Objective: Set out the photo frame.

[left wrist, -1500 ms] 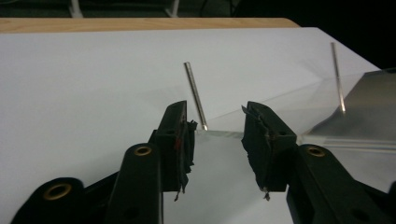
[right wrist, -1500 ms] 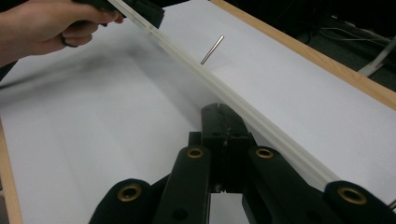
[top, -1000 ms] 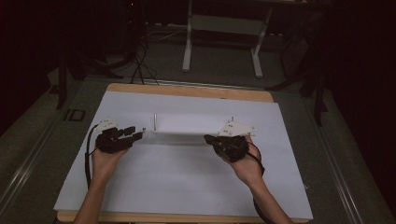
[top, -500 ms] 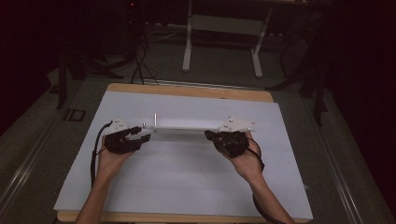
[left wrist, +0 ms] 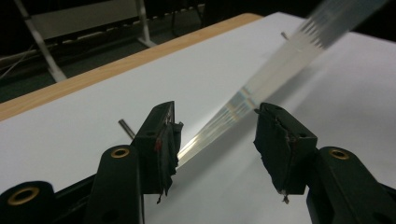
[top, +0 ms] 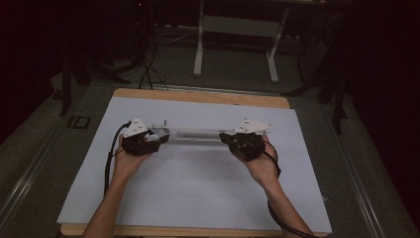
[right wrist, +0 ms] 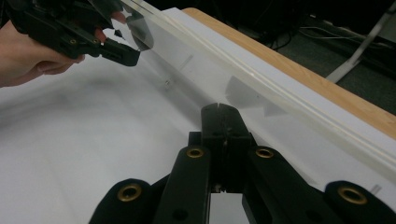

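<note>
High view: a long clear strip (top: pixel 194 134) — transparent, ruler-like — spans the gap between the two grippers, lying level above the white sheet (top: pixel 198 188) that covers the bench (top: pixel 198 95). Its left end sits at the left gripper (top: pixel 157 134) and its right end runs to the right gripper (top: pixel 224 137), each held in a hand coming up from the near edge.

In the left gripper view the strip (left wrist: pixel 261 79) runs away from the camera and up to the right, and its near end lies in the gap between the two fingers (left wrist: pixel 163 140), close to the left-hand one. Those fingers stand spread, with clear space between the strip and the right-hand finger; nothing is clamped there. Just beyond the left-hand finger a small metal pin (left wrist: pixel 126 127) sticks up from the sheet.

In the right gripper view the right gripper (right wrist: pixel 219 112) has its fingers (right wrist: pixel 219 135) pressed flat together, the tips meeting in a thin seam. Whether a thin edge of the strip is pinched in that seam I cannot tell — the clear material is hard to trace there. Beyond the fingertips the strip (right wrist: pixel 196 56) stretches toward the far left, where the other hand (right wrist: pixel 28 51) holds the left gripper (right wrist: pixel 119 39) at its end. To the right of the fingers lies the wooden edge of the bench (right wrist: pixel 299 77).
</note>
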Available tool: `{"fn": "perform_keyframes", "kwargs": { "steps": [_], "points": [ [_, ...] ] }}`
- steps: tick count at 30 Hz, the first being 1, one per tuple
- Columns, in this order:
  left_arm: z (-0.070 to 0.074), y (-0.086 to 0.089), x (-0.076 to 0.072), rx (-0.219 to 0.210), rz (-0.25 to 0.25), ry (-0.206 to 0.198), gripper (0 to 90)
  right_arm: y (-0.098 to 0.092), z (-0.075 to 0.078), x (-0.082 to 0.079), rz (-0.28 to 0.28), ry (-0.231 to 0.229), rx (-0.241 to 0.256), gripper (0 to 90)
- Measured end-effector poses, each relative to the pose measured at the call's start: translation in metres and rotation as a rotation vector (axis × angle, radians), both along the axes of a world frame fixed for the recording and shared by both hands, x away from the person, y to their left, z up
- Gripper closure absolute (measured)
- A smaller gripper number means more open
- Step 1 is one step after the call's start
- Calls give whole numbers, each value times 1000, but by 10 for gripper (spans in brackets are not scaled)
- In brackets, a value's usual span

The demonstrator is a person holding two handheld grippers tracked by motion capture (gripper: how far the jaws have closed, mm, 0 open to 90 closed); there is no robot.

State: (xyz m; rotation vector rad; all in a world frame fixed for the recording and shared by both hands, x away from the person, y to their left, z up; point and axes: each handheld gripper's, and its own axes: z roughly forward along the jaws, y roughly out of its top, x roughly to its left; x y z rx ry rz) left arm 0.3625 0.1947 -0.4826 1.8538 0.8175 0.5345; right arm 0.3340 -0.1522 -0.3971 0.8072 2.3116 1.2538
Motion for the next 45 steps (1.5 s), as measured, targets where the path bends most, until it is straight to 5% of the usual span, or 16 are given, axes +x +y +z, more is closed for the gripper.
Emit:
{"fn": "perform_keyframes", "kwargs": {
  "steps": [13, 21, 26, 34, 45],
  "points": [
    [3, 1, 9, -3, 3, 32, 520, -9, -1, 12, -46, -4, -2, 900],
    [4, 2, 17, -39, 23, 54, 518, -25, -18, 21, -90, 5, -27, 857],
    [6, 1, 23, -51, 43, 58, 523, -42, -30, 29, -114, -12, -41, 731],
    [8, 1, 29, -50, 47, 66, 529, -64, -46, 42, -175, 4, -64, 660],
    [8, 1, 31, -52, 57, 58, 534, -88, -65, 57, -260, 54, -25, 621]
  ]
}}
